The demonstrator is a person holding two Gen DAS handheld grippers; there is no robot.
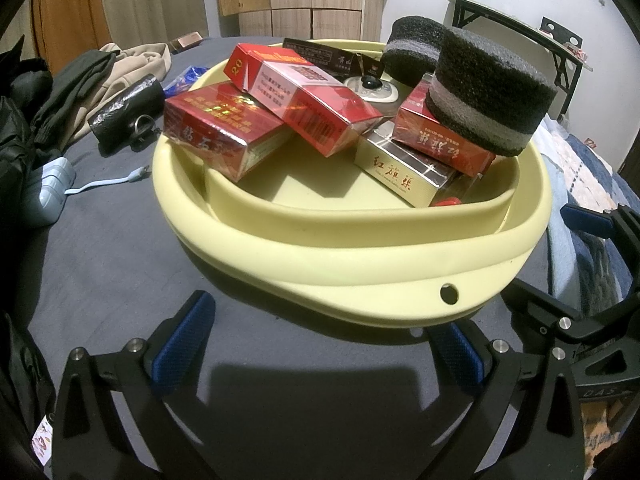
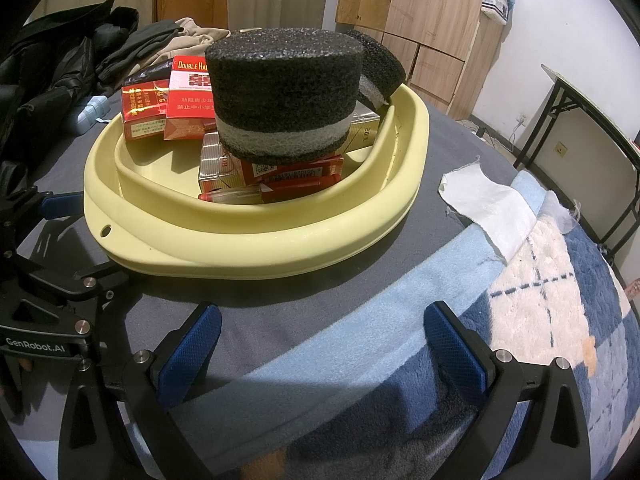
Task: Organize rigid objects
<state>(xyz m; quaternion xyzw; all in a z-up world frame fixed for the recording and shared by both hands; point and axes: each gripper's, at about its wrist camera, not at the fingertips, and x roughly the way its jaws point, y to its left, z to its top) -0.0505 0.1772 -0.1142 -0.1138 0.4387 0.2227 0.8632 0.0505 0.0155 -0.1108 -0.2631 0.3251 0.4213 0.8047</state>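
A pale yellow basin (image 1: pixel 360 256) (image 2: pixel 256 240) sits on a grey bed sheet. It holds several red cigarette packs (image 1: pixel 304 100) (image 2: pixel 188 96), a gold pack (image 1: pixel 400 170), a red lighter (image 2: pixel 232 196) and two dark foam sponges (image 1: pixel 488 92) (image 2: pixel 284 96) stacked on top. My left gripper (image 1: pixel 320 354) is open and empty, just in front of the basin's near rim. My right gripper (image 2: pixel 320 344) is open and empty, a little back from the basin over the sheet and blanket. Each gripper shows at the edge of the other's view.
Dark and beige clothes (image 1: pixel 80 88), a black pouch (image 1: pixel 124 112) and a light blue cable (image 1: pixel 108 184) lie left of the basin. A white cloth (image 2: pixel 488 204) and a blue-white blanket (image 2: pixel 540 300) lie to the right. A folding table (image 2: pixel 592 120) stands beyond.
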